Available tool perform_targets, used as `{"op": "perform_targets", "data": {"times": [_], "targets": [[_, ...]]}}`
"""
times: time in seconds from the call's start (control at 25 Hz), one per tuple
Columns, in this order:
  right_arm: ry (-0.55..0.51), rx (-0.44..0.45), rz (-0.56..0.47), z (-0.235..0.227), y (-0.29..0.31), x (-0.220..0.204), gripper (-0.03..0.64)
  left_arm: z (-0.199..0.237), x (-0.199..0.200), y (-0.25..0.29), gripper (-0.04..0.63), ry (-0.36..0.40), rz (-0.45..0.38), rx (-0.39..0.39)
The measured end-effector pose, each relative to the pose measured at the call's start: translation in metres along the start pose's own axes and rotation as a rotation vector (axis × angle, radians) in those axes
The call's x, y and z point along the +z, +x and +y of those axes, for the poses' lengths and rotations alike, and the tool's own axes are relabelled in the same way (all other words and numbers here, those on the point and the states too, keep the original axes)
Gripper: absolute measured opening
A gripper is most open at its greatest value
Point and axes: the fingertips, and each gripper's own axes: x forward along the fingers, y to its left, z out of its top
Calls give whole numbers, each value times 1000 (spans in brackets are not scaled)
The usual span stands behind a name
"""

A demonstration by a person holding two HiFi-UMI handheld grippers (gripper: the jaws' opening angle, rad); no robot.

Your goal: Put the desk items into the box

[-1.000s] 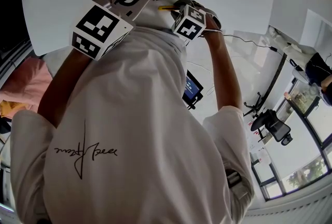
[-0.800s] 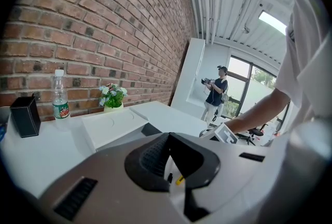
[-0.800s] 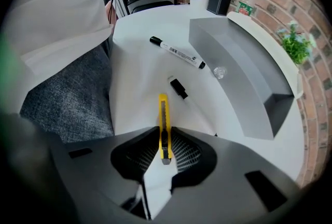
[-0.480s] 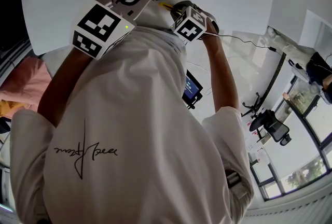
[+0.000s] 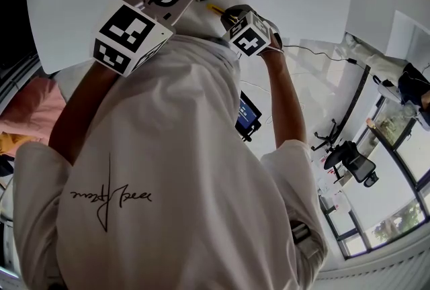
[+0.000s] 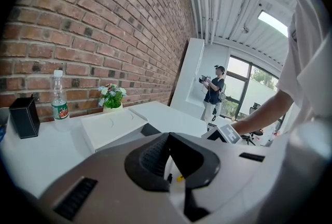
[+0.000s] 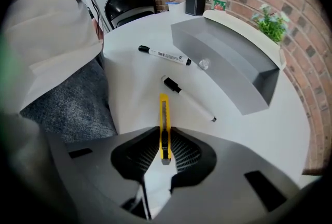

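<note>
The right gripper [image 7: 165, 136] is pointing down at the white table [image 7: 132, 88]. Its jaws have just been closing and are now clamping one slim yellow plastic utility knife [image 7: 164, 114] by its rear end. The knife is staying outside the one open grey rectangular box [image 7: 223, 70], near its long side wall. Two pens are lying between the knife and that box: one thick white marker with black ends [image 7: 164, 55] and one thin white pen with a black cap [image 7: 188, 98]. One small clear rounded object [image 7: 204, 64] is sitting just beside the box wall. The left gripper [image 6: 169, 137] is hovering with its jaws together, gripping nothing.
</note>
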Motion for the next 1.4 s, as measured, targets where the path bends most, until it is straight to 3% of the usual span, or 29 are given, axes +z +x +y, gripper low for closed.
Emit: {"op": "perform_targets", "data": {"times": [0.88, 1.16, 1.4], "targets": [[136, -57, -77, -14, -27, -8, 83, -3, -2, 5, 1, 1, 5, -25], [233, -58, -135, -15, -40, 3, 83, -3, -2, 3, 2, 5, 13, -29], [248, -69, -156, -19, -49, 10, 83, -5, -4, 4, 2, 12, 21, -37]]}}
